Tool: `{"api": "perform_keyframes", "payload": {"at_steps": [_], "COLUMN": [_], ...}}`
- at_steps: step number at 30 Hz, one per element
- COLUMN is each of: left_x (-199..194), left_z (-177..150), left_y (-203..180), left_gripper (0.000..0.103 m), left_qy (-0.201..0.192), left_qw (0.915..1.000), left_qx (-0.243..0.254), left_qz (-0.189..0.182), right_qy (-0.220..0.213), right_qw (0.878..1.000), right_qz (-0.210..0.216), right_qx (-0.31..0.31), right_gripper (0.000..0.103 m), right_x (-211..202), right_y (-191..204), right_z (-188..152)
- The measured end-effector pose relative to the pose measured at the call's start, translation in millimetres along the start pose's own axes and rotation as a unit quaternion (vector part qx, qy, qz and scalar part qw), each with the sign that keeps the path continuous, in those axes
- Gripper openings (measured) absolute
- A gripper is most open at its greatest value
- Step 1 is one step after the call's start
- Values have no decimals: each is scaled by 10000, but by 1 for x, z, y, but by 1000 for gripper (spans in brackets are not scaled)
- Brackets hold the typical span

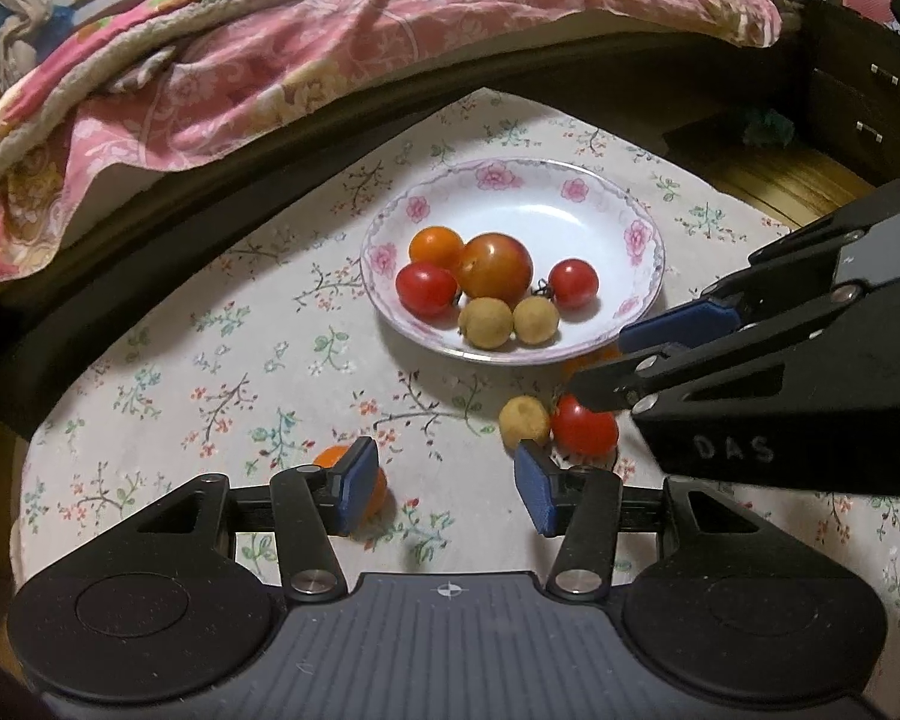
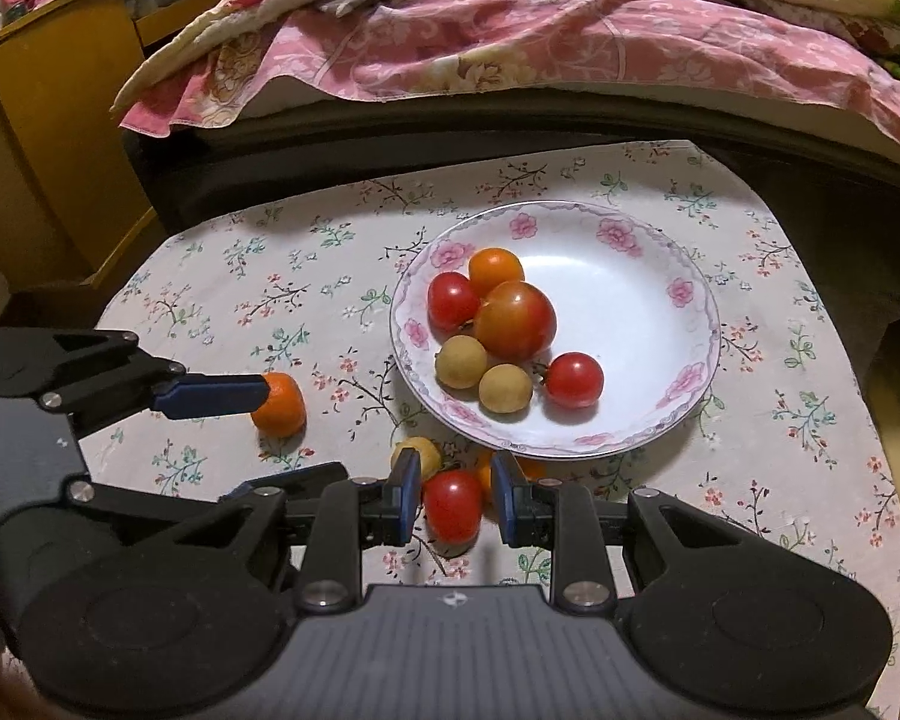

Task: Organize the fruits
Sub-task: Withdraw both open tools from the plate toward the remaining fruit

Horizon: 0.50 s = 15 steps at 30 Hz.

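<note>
Tomato trouble incoming, probably. Right gripper [image 2: 455, 507] straddles the loose red tomato [image 2: 452, 514] on the tablecloth [image 2: 222, 312], pads spread a bit wider than the fruit and not visibly touching it, so nothing's gripped yet. A longan [image 2: 417, 455] and an orange fruit [image 2: 531, 469] sit right next to it, near the plate [image 2: 684, 294] rim. If those pads close off-centre, the tomato likely squirts out or bumps a neighbour into rolling. Left gripper [image 1: 444, 495] is wide open and empty, one pad beside the orange tomato [image 1: 384, 489]. Both tools are crowded together; a clash looks possible. Six fruits already sit in the plate.
</note>
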<state>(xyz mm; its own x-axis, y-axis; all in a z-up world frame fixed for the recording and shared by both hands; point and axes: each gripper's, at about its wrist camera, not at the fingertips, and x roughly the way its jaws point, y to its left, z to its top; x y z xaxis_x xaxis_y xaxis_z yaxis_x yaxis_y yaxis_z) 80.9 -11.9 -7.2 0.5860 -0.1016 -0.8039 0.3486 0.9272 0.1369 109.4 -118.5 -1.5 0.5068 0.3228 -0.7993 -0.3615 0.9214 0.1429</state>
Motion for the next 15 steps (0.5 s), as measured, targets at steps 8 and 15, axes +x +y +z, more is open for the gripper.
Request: {"api": "perform_keyframes", "payload": {"at_steps": [8, 15], "left_x": [1, 5], "left_z": [-10, -16], "left_y": [4, 7], "left_gripper": [59, 59], "left_qy": [126, 212], "left_qw": [9999, 9997], "left_qx": [45, 55], "left_qz": [27, 61], "right_qy": [84, 164], "right_qw": [10000, 9998], "right_qz": [-14, -6], "right_qx": [-28, -86], "right_gripper": [29, 29], "right_x": [4, 8], "right_y": [1, 3], "right_z": [-4, -6]}}
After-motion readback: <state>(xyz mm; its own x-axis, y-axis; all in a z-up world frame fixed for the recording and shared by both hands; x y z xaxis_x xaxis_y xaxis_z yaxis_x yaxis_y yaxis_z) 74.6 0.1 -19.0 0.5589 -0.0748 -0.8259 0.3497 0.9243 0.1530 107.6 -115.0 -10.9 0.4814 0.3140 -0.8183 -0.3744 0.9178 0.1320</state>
